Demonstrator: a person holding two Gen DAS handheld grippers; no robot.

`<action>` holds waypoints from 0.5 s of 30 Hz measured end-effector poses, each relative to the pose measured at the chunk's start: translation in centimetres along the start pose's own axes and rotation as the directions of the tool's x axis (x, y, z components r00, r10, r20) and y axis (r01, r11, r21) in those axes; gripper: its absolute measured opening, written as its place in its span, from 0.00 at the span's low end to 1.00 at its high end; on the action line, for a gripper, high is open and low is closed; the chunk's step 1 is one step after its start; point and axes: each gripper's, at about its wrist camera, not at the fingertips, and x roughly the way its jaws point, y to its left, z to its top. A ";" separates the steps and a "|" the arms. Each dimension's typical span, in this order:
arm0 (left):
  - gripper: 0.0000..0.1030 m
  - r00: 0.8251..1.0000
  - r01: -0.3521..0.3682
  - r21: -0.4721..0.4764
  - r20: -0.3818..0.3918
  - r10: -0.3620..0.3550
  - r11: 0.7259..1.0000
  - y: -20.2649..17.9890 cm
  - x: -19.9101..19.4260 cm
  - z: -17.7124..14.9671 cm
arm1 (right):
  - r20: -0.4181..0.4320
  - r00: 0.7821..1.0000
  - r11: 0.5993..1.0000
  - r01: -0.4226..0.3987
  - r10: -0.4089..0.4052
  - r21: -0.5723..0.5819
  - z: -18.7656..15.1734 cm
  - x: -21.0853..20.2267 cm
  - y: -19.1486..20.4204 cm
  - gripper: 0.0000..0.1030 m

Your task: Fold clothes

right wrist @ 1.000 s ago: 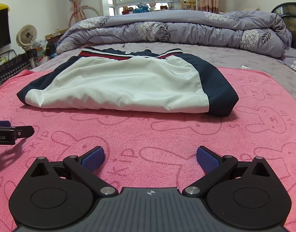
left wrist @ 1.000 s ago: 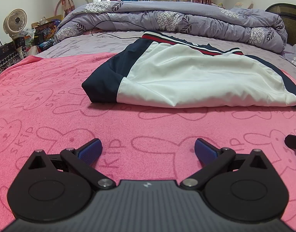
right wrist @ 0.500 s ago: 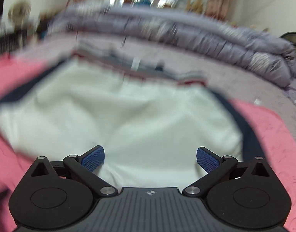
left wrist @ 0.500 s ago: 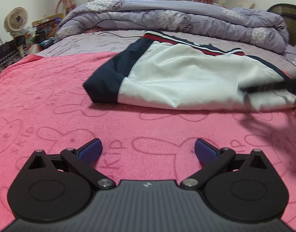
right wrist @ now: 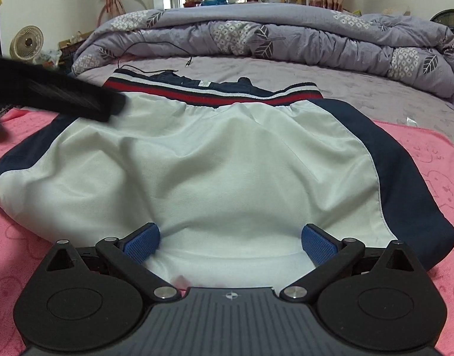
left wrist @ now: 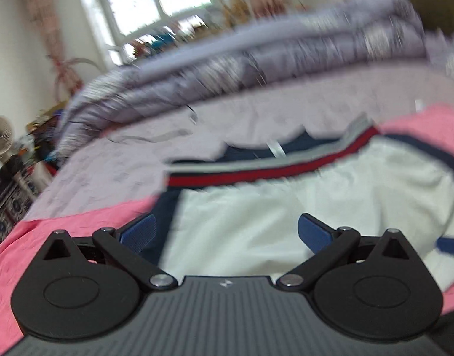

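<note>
White shorts point(right wrist: 227, 166) with navy side panels and a red, white and navy waistband lie folded on a pink towel point(right wrist: 434, 172). My right gripper point(right wrist: 230, 241) is open, its blue pads straddling the near white hem. The left gripper's black body crosses the upper left of the right wrist view over the left waistband corner. In the blurred, tilted left wrist view the shorts point(left wrist: 286, 207) fill the middle, and my left gripper point(left wrist: 227, 231) is open above the white cloth near the navy left panel.
A rolled purple quilt point(right wrist: 286, 35) lies across the far side of the bed, with a thin black cable point(right wrist: 156, 59) on the purple sheet in front of it. A small fan point(right wrist: 27, 41) and clutter stand at the left; a window with toys is behind.
Both grippers have moved forward from the bare towel onto the shorts. The right one now straddles the near hem; the left has swung over the left side, tilted, toward the waistband.
</note>
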 end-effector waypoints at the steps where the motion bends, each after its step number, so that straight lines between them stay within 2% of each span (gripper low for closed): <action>1: 1.00 1.000 -0.009 0.033 -0.023 0.010 0.999 -0.9 1.6 0.0 | 0.002 1.000 1.000 -0.001 0.001 0.002 0.0 0.0 -0.1 1.00; 3: 1.00 0.997 -0.042 0.073 -0.054 0.046 0.996 -2.2 4.7 0.5 | 0.004 1.000 1.000 0.000 0.000 0.002 -0.1 0.0 -0.1 1.00; 9: 1.00 0.989 -0.096 0.014 -0.111 0.097 0.995 -2.5 12.9 5.0 | 0.009 1.000 1.000 -0.001 0.000 0.018 0.0 0.2 -0.3 1.00; 11: 1.00 0.979 -0.141 -0.011 -0.150 0.138 0.990 -2.3 15.2 7.1 | 0.007 1.000 1.000 -0.004 0.004 0.027 0.1 0.3 -0.5 1.00; 13: 1.00 0.965 -0.160 -0.078 -0.221 0.140 0.984 -1.2 16.4 9.1 | 0.007 1.000 1.000 -0.003 0.003 0.026 0.1 0.3 -0.5 1.00; 15: 1.00 0.967 -0.145 -0.177 -0.232 0.101 0.973 0.5 15.5 9.9 | 0.007 1.000 1.000 -0.007 0.007 0.029 0.1 0.3 -0.7 1.00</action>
